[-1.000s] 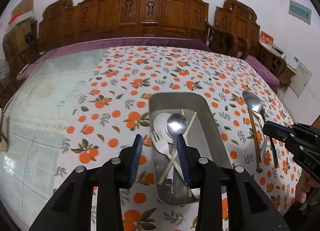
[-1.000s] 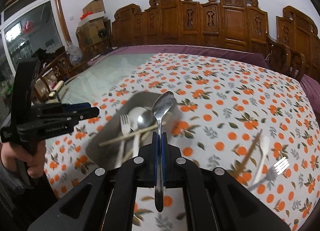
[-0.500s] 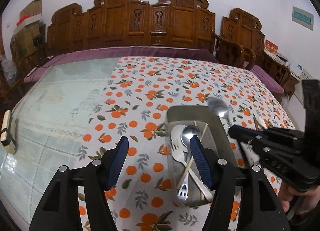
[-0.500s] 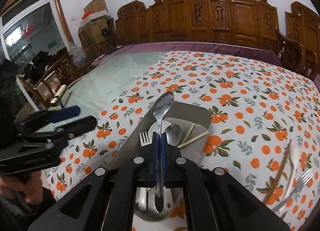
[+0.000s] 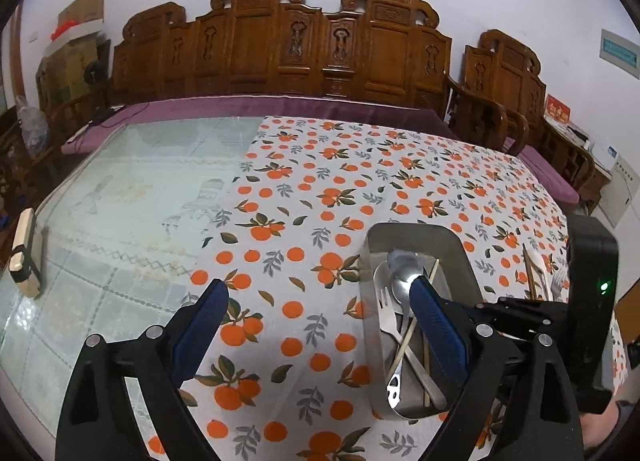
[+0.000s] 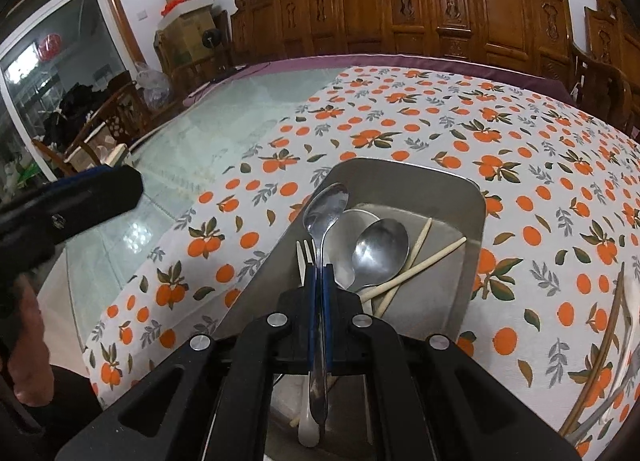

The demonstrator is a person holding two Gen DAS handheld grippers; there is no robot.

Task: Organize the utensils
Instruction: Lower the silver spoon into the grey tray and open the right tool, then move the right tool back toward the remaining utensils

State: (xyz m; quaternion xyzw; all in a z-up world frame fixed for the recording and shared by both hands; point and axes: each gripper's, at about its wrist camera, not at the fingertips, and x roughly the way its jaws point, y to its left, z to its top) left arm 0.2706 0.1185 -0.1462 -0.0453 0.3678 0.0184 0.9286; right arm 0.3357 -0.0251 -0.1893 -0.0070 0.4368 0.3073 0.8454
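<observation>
Two tools up: my left tool (image 5: 316, 315) hangs with fingers spread wide over the orange-print desk (image 5: 320, 189), holding nothing. To the right, my right tool (image 6: 318, 281) is pinched on a spoon (image 6: 325, 217) over the metal tray (image 6: 448, 197), where a fork (image 6: 303, 257), another spoon (image 6: 380, 249) and chopsticks (image 6: 424, 257) lie.
</observation>
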